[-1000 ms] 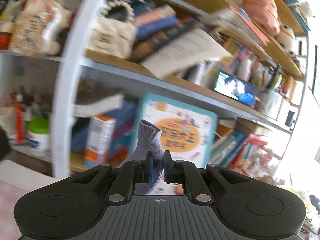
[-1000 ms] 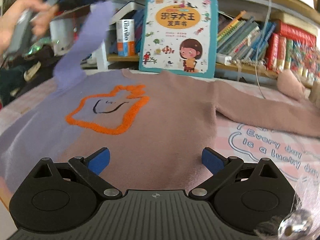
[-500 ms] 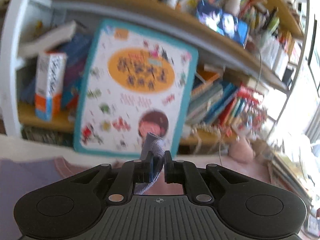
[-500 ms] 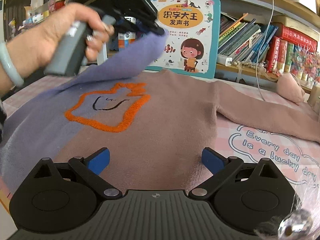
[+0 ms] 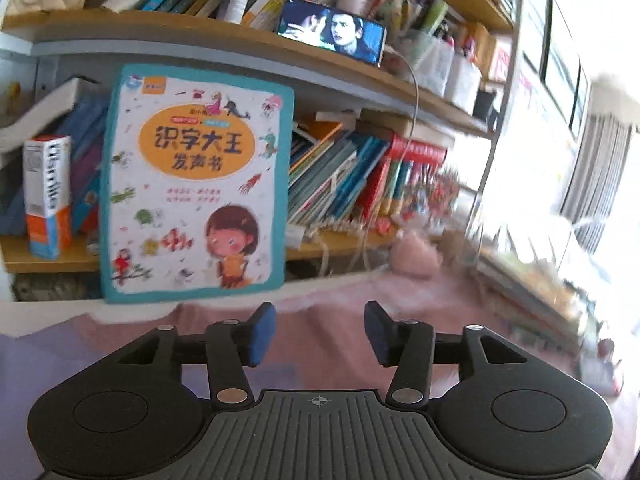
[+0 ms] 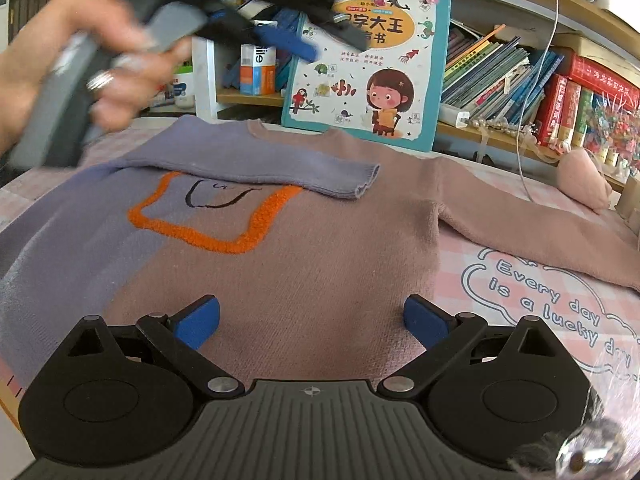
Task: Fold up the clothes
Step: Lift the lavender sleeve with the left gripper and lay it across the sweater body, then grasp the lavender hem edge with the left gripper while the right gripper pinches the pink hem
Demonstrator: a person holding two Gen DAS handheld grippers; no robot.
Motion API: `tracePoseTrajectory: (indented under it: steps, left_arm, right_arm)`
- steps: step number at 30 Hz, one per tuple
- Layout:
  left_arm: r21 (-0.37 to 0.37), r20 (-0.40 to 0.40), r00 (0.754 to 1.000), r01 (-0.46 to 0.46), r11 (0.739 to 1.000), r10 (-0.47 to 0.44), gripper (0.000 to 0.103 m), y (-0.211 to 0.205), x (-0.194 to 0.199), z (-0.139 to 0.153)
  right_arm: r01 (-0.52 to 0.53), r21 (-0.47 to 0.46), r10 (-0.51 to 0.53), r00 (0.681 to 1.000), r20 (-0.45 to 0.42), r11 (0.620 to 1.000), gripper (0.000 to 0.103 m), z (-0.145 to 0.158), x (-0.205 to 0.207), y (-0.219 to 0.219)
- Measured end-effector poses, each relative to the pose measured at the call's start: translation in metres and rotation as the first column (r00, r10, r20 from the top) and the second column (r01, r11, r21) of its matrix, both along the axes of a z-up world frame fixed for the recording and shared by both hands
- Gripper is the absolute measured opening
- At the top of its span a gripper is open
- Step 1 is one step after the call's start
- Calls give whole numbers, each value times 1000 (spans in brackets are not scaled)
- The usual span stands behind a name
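Sweater [image 6: 304,264]: lies flat, front up, on the table [image 6: 532,280]; body part lilac, part dusty pink, with an orange outlined motif [image 6: 216,224] on the chest.
Lilac sleeve [image 6: 256,160]: folded across the chest below the neckline, cuff pointing toward the pink side, resting on the upper edge of the motif.
Pink sleeve [image 6: 532,228]: stretched out flat to the side over the printed pink table cover.
Left gripper [image 5: 319,332]: jaws have just been opening; they stand apart with nothing between the blue pads; it is held in a hand [image 6: 80,68] above the lilac shoulder, blurred in the right wrist view.
Right gripper [image 6: 311,322]: jaws spread wide, empty, poised over the sweater's lower hem area; contact with the knit cannot be judged.
Background: picture book [image 6: 372,64] propped upright against the bookshelf [image 5: 240,44] just behind the collar.
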State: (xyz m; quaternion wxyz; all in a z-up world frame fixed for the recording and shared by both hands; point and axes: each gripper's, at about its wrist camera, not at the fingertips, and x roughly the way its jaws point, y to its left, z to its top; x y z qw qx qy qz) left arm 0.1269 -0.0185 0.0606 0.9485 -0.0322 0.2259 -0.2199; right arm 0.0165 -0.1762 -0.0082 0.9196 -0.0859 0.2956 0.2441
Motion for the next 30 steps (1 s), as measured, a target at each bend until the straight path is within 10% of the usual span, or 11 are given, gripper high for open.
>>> tracePoseTrajectory:
  steps: [6, 19, 30]
  left_arm:
    - [133, -43, 995, -84, 988, 90, 58, 32, -42, -31]
    - [193, -111, 924, -341, 920, 366, 65, 121, -117, -68]
    - [235, -83, 906, -387, 891, 416, 65, 147, -139, -75]
  right_arm:
    - [1, -17, -1, 1000, -3, 1000, 99, -2, 1, 3]
    - [12, 0, -12, 1000, -3, 1000, 100, -2, 1, 2]
    - [126, 98, -120, 991, -65, 987, 97, -3, -7, -38]
